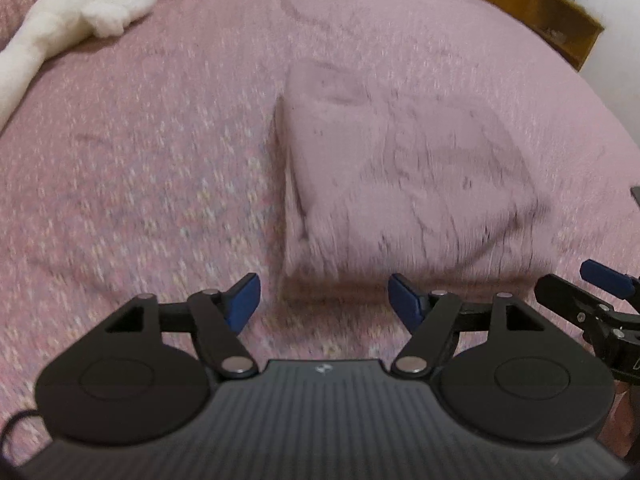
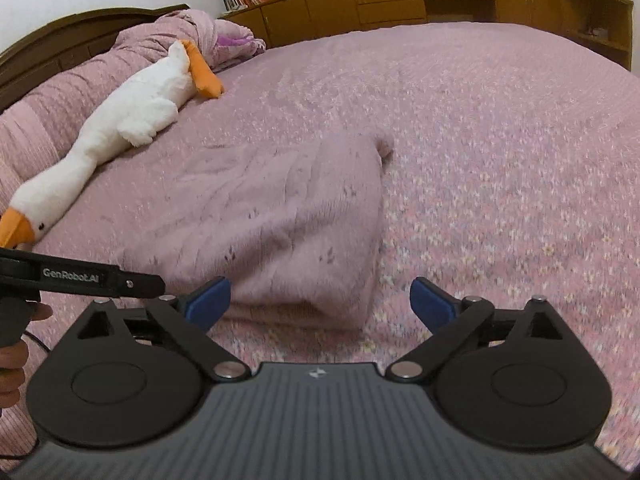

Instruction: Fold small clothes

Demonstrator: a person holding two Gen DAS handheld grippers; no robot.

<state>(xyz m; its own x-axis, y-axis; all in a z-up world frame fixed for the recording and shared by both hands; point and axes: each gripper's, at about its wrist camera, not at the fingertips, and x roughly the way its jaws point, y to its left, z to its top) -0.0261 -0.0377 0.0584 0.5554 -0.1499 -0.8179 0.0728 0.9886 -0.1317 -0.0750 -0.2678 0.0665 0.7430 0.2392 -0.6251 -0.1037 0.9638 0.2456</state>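
Two grippers, left gripper [image 1: 324, 300] and right gripper [image 2: 322, 304], jaws apart, nothing held. Folded pink garment [image 2: 280, 216] lies on bedspread [image 2: 500, 140], just beyond fingertips. Fold step looks finished; next move: regrasp near edge or fetch another piece.

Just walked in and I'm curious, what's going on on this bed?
A person holds a tool in each hand over a folded pink garment on the pink bedspread. The left tool and right tool are both open and empty, just short of the garment's near edge. A plush goose lies aside, untouched.
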